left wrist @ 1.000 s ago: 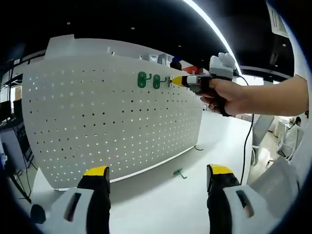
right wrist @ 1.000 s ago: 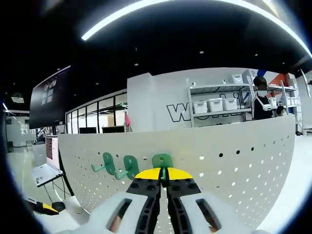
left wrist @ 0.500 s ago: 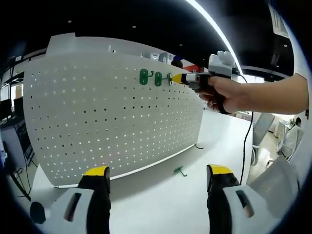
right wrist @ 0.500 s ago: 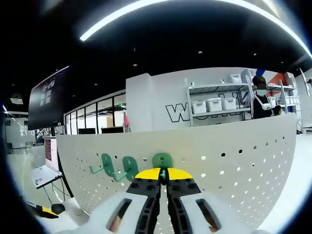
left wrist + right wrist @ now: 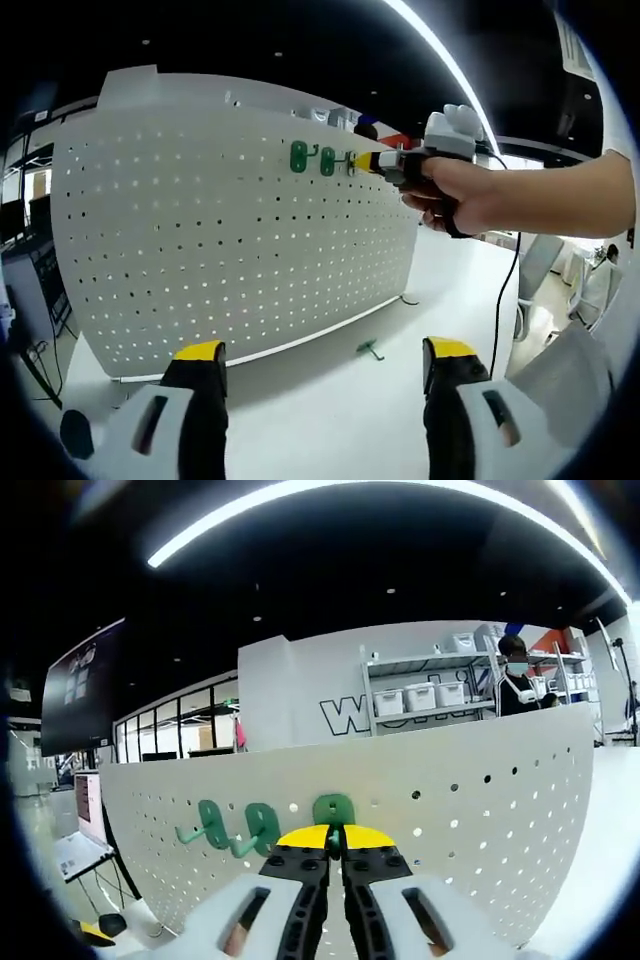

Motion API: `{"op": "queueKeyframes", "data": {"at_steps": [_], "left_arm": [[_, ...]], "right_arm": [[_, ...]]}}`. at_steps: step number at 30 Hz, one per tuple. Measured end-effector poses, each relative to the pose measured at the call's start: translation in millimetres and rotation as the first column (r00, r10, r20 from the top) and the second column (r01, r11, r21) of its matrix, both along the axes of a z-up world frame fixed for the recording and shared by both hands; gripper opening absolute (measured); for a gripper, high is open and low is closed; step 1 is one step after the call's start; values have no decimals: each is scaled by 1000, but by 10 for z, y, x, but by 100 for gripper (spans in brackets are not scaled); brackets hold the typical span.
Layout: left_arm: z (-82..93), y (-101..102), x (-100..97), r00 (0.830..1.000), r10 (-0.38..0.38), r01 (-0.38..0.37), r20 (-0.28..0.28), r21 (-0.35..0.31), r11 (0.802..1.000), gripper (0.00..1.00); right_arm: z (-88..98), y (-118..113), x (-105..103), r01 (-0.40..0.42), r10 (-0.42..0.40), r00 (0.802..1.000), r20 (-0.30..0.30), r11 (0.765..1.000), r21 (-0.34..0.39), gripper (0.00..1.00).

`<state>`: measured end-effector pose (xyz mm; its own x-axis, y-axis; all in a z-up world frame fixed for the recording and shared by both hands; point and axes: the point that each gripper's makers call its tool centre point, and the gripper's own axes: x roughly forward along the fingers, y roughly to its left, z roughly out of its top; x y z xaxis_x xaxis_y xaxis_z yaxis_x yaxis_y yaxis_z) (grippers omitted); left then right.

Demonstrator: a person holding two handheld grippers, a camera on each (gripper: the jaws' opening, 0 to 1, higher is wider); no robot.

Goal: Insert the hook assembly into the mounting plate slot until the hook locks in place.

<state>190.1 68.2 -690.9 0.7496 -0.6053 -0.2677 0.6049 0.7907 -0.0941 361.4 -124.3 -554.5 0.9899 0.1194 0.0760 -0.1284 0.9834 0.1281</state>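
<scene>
1. My right gripper [image 5: 335, 842] was clamped tight on a green hook [image 5: 334, 812], pressed against the white pegboard [image 5: 480, 820] near its top edge.
2. Two more green hooks [image 5: 232, 826] hung on the board just left of it.
3. In the left gripper view my right hand [image 5: 455, 190] held that gripper [image 5: 362, 161] at the board's upper row.
4. My left gripper [image 5: 315, 362] hung wide and held nothing, low over the white table [image 5: 330, 410].
5. A loose green hook [image 5: 369, 350] lay on the table near the board's base.

Dark ceiling [image 5: 330, 580] — shelving [image 5: 425, 695] behind
</scene>
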Motion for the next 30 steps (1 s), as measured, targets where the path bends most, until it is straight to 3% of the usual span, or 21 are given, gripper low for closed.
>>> {"op": "queueKeyframes", "data": {"at_steps": [1, 3, 5, 8, 17, 25, 26, 30], "left_arm": [[6, -2, -2, 1000, 0, 0, -3, -4, 1000, 82], [39, -9, -3, 1000, -1, 1, -2, -12, 1000, 82], [65, -11, 0, 1000, -2, 2, 4, -7, 1000, 82], [82, -8, 3, 1000, -3, 3, 8, -7, 1000, 82], [46, -19, -30, 1000, -7, 7, -3, -2, 1000, 81], [39, 4, -40, 1000, -2, 2, -5, 2, 1000, 82], [41, 2, -40, 1000, 0, 0, -4, 2, 1000, 82], [21, -1, -41, 1000, -2, 2, -8, 0, 1000, 82]], "right_arm": [[1, -2, 0, 12, -12, 1000, 10, 1000, -8, 1], [-1, -11, 5, 35, -36, 999, 21, 997, 66, 1], [-7, -7, 12, 47, -48, 999, 23, 998, 49, 1], [-4, -13, 18, 63, -65, 997, 28, 994, 86, 1], [-19, -5, 28, 84, -85, 996, 33, 995, 55, 1], [-20, -13, 18, 74, -76, 996, 35, 995, 65, 2], [-19, -9, 20, 58, -62, 997, 37, 993, 102, 2], [-16, 1, 14, 53, -54, 998, 37, 998, 42, 2]]}}
